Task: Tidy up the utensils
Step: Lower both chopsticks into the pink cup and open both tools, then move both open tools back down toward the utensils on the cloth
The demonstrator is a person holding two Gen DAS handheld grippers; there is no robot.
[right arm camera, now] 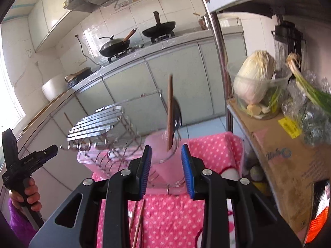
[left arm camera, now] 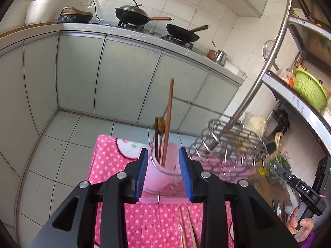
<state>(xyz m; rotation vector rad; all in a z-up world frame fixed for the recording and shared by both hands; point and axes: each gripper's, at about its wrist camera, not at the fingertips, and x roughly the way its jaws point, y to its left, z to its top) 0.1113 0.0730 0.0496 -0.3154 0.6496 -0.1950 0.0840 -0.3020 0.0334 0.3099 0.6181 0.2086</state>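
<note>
A clear utensil cup [left arm camera: 157,177] [right arm camera: 163,155] stands on a pink dotted cloth [left arm camera: 111,165] [right arm camera: 209,150]. Upright in it are wooden chopsticks [left arm camera: 169,115] [right arm camera: 170,107] and a dark spoon [left arm camera: 159,125] [right arm camera: 178,113], both blurred. More chopsticks [left arm camera: 187,227] [right arm camera: 139,221] lie loose on the cloth under the grippers. My left gripper [left arm camera: 163,173] is open, with the cup showing in the gap beyond its blue pads and nothing pressed between them. My right gripper [right arm camera: 167,171] is open too and faces the same cup from the other side.
A wire dish rack [left arm camera: 227,144] [right arm camera: 97,122] stands beside the cup. A shelf with a cardboard box [right arm camera: 289,155], a cabbage [right arm camera: 254,78] and a green basket [left arm camera: 310,91] lies to the right. Kitchen cabinets and woks are behind. A hand [left arm camera: 300,225] [right arm camera: 26,196] grips each handle.
</note>
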